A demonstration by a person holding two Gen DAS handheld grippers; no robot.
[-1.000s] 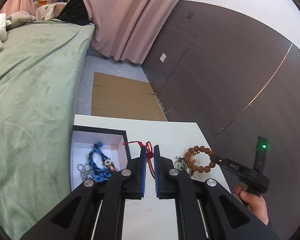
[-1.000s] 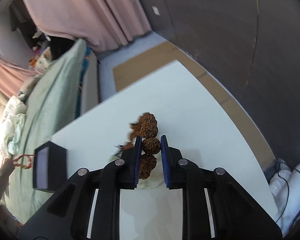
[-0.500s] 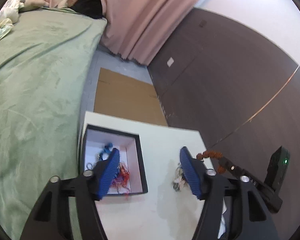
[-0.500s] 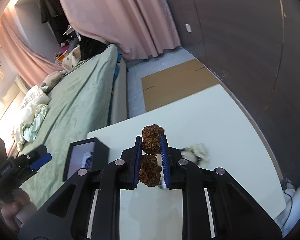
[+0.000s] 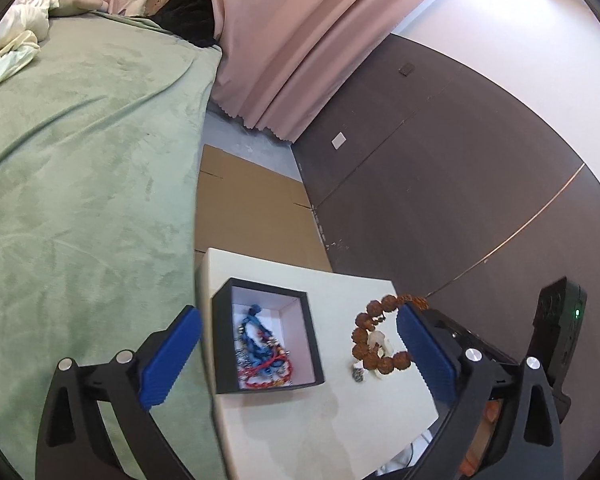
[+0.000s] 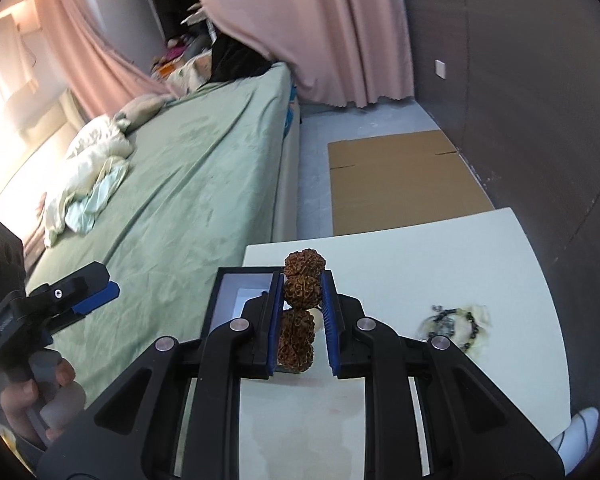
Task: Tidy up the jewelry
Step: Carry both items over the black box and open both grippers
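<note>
My right gripper (image 6: 302, 280) is shut on a brown bead bracelet (image 6: 302, 292), which hangs in the air just right of the black box (image 6: 216, 304). In the left wrist view the same bracelet (image 5: 374, 336) dangles as a loop above the white table (image 5: 320, 432). The black box (image 5: 265, 287) has a white inside and holds a blue piece (image 5: 254, 332) and a red cord bracelet (image 5: 266, 374). My left gripper (image 5: 296, 356) hovers above and short of the box, its jaws opening wide with nothing between them.
A dark bead bracelet with a pale piece (image 6: 456, 322) lies on the table's right side (image 6: 420, 256). A green bed (image 5: 80, 200) borders the table on the left. Flat cardboard (image 6: 400, 180) lies on the floor beyond. A dark wall panel (image 5: 440, 200) runs along the right.
My left gripper let go of the red cord bracelet, which now lies in the box, then opened wide and drew back. My right gripper lifted the brown bracelet and carried it towards the box.
</note>
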